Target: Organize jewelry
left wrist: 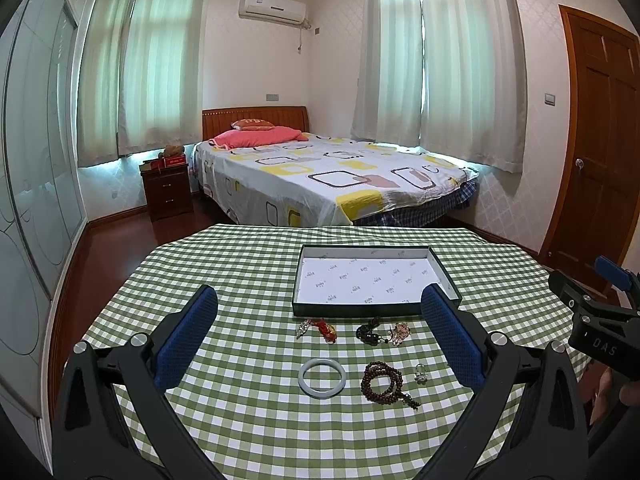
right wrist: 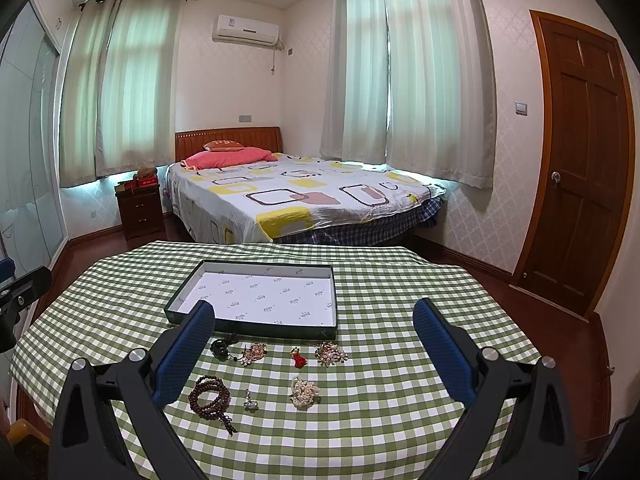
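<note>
1. Blue-padded fingers of the left gripper (left wrist: 320, 332) are seen spread wide above the green checked tablecloth (left wrist: 248, 420), with nothing held between them.
2. Likewise, the right gripper (right wrist: 314, 338) is held wide apart over the same cloth and grips nothing.
3. A shallow dark-walled tray (left wrist: 447, 276) is set on the cloth beyond the jewelry; only its white printed lining is seen inside, and no piece lies in it.
4. Nearest the left gripper, a pale bangle (left wrist: 322, 378), a coiled brown bead bracelet (left wrist: 382, 382) and a small silver ring (left wrist: 420, 373) are laid in a row.
5. Just before the tray's near wall, a red ornament (left wrist: 326, 330), a black bead piece (left wrist: 370, 332) and a pinkish brooch (left wrist: 400, 333) are laid out.
6. From the right wrist view, a pearl cluster (right wrist: 304, 392), a small red charm (right wrist: 299, 358) and a flower-shaped brooch (right wrist: 331, 354) are also seen on the cloth, outside the tray.
</note>
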A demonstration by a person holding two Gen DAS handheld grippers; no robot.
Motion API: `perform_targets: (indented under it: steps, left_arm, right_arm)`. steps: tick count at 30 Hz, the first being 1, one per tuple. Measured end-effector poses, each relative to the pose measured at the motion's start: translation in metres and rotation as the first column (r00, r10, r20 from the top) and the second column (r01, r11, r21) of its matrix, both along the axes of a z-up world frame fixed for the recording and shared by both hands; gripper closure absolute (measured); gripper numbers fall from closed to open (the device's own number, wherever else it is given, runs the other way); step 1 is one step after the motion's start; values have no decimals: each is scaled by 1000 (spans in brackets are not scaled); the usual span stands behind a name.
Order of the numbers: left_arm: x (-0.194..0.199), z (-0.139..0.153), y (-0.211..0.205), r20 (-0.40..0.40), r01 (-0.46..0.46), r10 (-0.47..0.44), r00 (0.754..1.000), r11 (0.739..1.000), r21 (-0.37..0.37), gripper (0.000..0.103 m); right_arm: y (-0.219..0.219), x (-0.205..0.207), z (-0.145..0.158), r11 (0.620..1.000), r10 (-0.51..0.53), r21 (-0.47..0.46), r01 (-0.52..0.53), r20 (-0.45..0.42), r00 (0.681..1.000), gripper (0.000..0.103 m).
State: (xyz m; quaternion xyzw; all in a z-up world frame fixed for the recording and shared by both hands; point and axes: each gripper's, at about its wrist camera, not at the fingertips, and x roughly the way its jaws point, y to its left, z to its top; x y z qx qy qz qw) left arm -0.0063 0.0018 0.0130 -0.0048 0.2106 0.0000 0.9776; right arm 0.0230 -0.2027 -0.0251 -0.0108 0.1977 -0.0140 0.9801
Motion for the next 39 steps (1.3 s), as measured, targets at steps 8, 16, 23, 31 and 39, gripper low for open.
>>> perform_targets:
  steps: [8, 16, 23, 31, 39]
  left_arm:
    - [0, 1, 0, -4, -2, 2, 1000, 1000, -2, 4]
    - [1, -1, 0, -8, -1, 1, 1000, 1000, -3, 4]
    - [0, -3, -1, -11, 0, 0, 1000, 1000, -4, 4]
    - [1, -5, -1, -15, 0, 0, 1000, 1000, -6, 4]
    - [0, -7, -1, -15, 1, -1, 1000, 1000, -7, 4]
  right_arm:
    - [0, -1, -1, 1000, 1, 1, -1, 2, 1000, 6]
    - [0, -1, -1, 1000, 1, 1, -1, 3, 1000, 6]
    - [0, -1, -1, 1000, 1, 1, -1, 4, 1000, 6]
    - [0, -1, -1, 1000, 1, 0, -1, 3, 1000, 6]
    - [1, 0, 0, 1000, 4, 0, -4, 2, 1000, 6]
